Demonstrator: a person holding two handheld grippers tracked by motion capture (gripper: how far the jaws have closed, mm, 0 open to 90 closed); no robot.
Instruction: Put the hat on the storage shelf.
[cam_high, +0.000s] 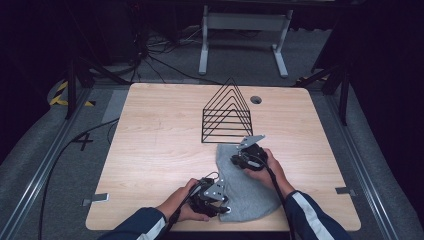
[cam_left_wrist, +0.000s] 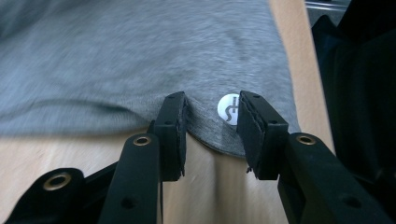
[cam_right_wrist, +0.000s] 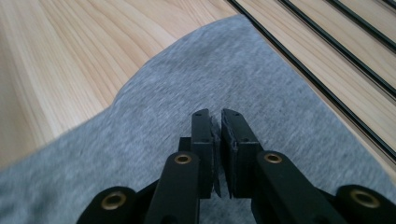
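At lower centre of the high view, the grey cloth (cam_high: 248, 192) could be dropped by the left gripper (cam_left_wrist: 211, 122), whose parted jaws merely straddle its hem (white round tag (cam_left_wrist: 228, 108) beside); the right gripper (cam_right_wrist: 217, 122) is clenched, apparently pinching a fold.

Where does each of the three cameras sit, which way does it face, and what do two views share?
High view: above the person's side, facing forward and down on the table; forearms, hands, left gripper and right gripper show.
Left gripper view: rides that gripper, facing the grey cloth; open jaws straddle its edge.
Right gripper view: rides that gripper, facing the cloth; jaws nearly shut.
Shared: cloth and wire rack.
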